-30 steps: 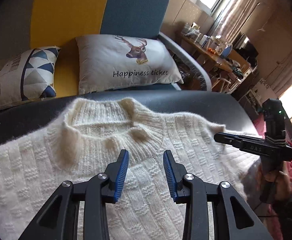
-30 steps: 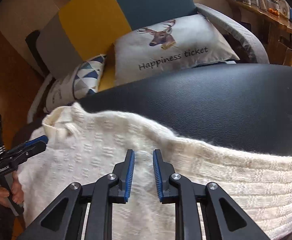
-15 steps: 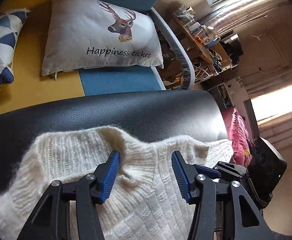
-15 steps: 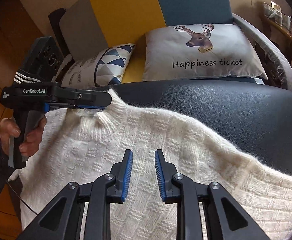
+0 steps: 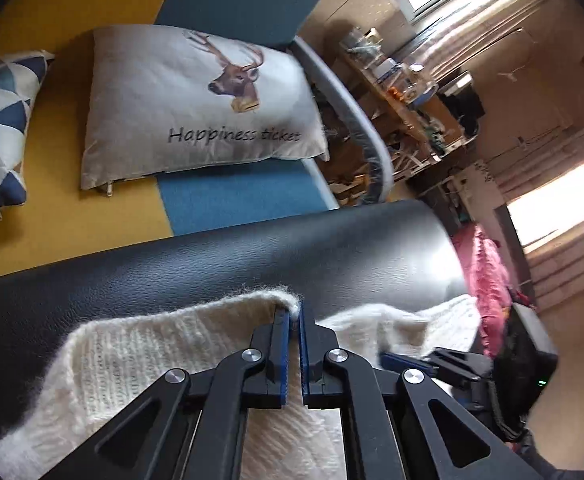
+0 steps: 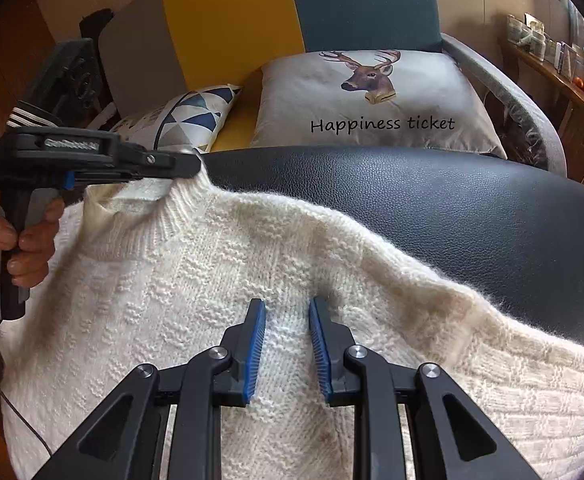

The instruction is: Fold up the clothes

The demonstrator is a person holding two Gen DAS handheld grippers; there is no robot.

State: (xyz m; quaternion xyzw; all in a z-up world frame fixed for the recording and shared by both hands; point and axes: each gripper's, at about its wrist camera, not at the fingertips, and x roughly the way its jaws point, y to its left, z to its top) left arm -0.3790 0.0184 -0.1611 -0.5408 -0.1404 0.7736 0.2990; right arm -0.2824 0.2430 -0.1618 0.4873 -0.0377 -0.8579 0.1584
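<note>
A cream knitted sweater (image 6: 220, 288) lies spread on a black leather surface (image 6: 471, 216). My left gripper (image 5: 294, 308) is shut on the sweater's ribbed collar (image 5: 252, 304) at its far edge; it shows in the right wrist view (image 6: 188, 166) pinching the collar at the upper left. My right gripper (image 6: 287, 312) is open a little, its fingers resting over the sweater's chest near the shoulder. It also appears in the left wrist view (image 5: 411, 360) at the lower right, over the sweater.
A sofa with yellow and blue panels (image 6: 228, 20) stands behind the black surface, holding a deer pillow (image 6: 371, 100) and a triangle-patterned pillow (image 6: 188, 116). A cluttered wooden shelf (image 5: 395, 76) is at the right, with pink fabric (image 5: 487, 276) below.
My left gripper has moved forward onto the collar and closed on it. My right gripper has moved forward over the sweater's chest and opened slightly wider.
</note>
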